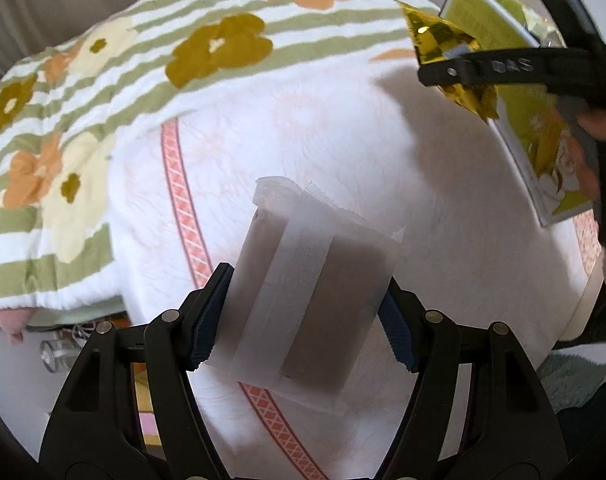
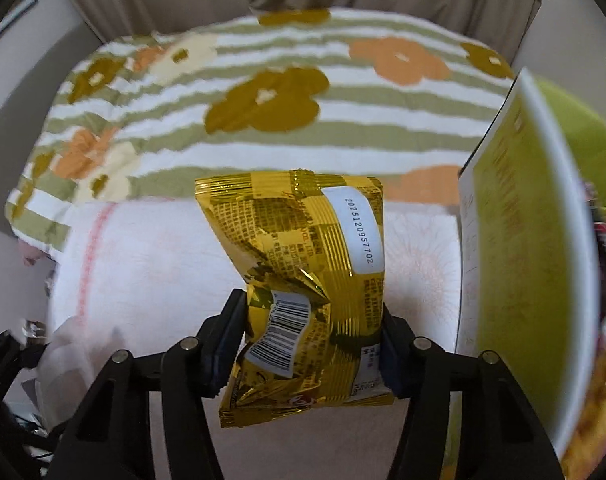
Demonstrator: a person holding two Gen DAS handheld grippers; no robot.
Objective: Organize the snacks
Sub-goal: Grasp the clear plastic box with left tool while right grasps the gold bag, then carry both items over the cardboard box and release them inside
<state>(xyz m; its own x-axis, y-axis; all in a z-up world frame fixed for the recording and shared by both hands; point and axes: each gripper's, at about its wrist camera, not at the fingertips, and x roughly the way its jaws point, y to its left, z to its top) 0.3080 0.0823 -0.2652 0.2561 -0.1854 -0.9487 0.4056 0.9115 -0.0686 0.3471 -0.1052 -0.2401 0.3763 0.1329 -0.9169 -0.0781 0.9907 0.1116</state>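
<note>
left tongs: closed on a frosted white snack pouch, blue pads pressing both its side edges, held tilted above the white towel.
right tongs: clamped on a crumpled gold snack packet, barcode and date label facing the camera, lifted clear of the towel.
green box: upright, just right of the gold packet.
bedding: striped floral blanket lies beyond the towel.
cross view: right tongs and gold packet sit upper right of the left camera, before the green box.
</note>
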